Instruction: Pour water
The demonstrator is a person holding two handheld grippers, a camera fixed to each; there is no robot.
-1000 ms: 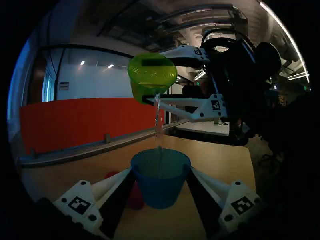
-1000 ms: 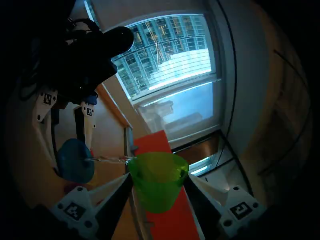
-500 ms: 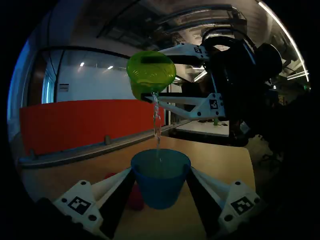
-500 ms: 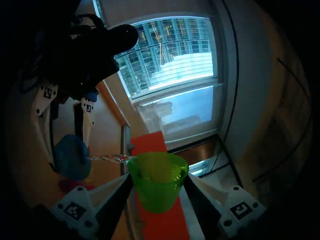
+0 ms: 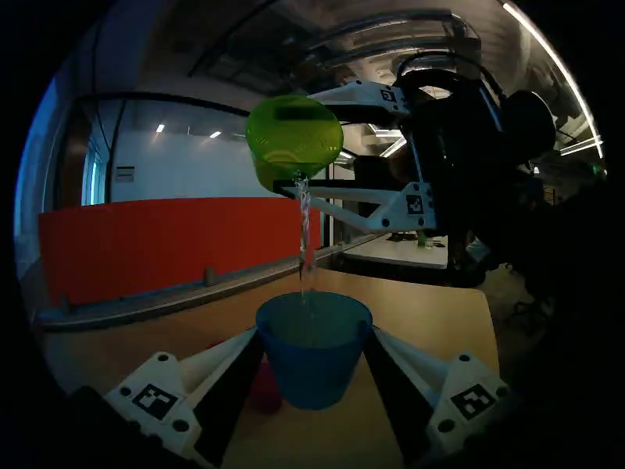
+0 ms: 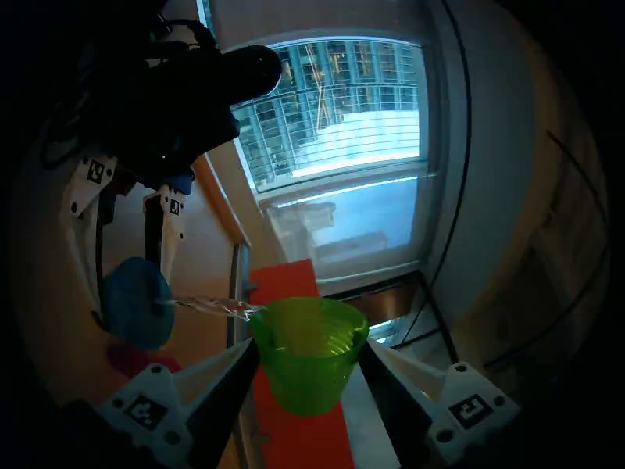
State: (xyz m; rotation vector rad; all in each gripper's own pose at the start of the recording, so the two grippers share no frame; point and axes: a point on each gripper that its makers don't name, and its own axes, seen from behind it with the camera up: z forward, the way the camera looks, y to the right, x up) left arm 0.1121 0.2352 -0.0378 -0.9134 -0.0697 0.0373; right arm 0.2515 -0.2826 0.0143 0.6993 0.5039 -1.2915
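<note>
My left gripper (image 5: 314, 361) is shut on a blue cup (image 5: 313, 356), held upright above the wooden table (image 5: 437, 313). Above it my right gripper (image 5: 312, 148) is shut on a translucent green cup (image 5: 294, 141), tipped so its mouth faces down and toward me. A thin stream of water (image 5: 304, 234) falls from its rim into the blue cup. In the right gripper view the green cup (image 6: 308, 361) sits between my right gripper (image 6: 308, 367) fingers, water (image 6: 207, 305) runs from its rim to the blue cup (image 6: 134, 303), and the left gripper (image 6: 129, 258) holds that cup.
A red object (image 5: 266, 387) lies on the table just left of and behind the blue cup. An orange partition (image 5: 156, 242) with a metal rail (image 5: 180, 289) runs along the table's far edge. A large window (image 6: 344, 148) lies beyond the green cup.
The green cup has risen slightly and tipped a little further; the water stream keeps running into the blue cup. The blue cup has stayed in place.
</note>
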